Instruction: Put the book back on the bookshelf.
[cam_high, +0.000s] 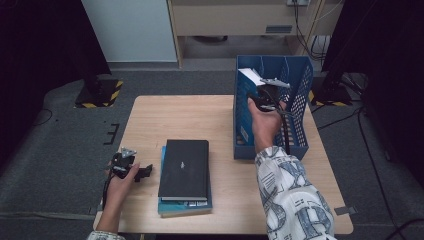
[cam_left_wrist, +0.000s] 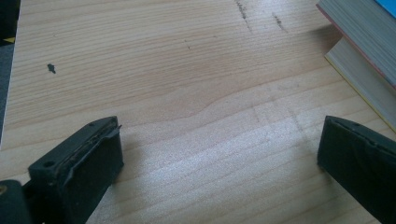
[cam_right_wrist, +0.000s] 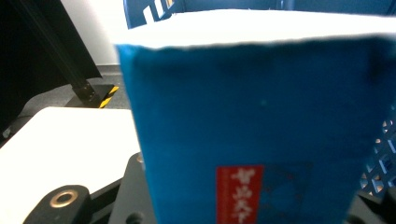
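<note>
Over the blue slotted file rack (cam_high: 300, 107) at the right of the wooden surface (cam_high: 150, 115), the right gripper (cam_high: 261, 89) grasps a blue book (cam_right_wrist: 252, 126) in its fingers — white page edges up, a red label on the cover, held between the rack's walls. At the near left edge the left gripper (cam_high: 145, 171) rests on the surface, fingers (cam_left_wrist: 88, 154) released wide over bare wood. Just beside it lies a stack — a black book (cam_high: 184, 167) atop a teal one (cam_high: 186, 206).
</note>
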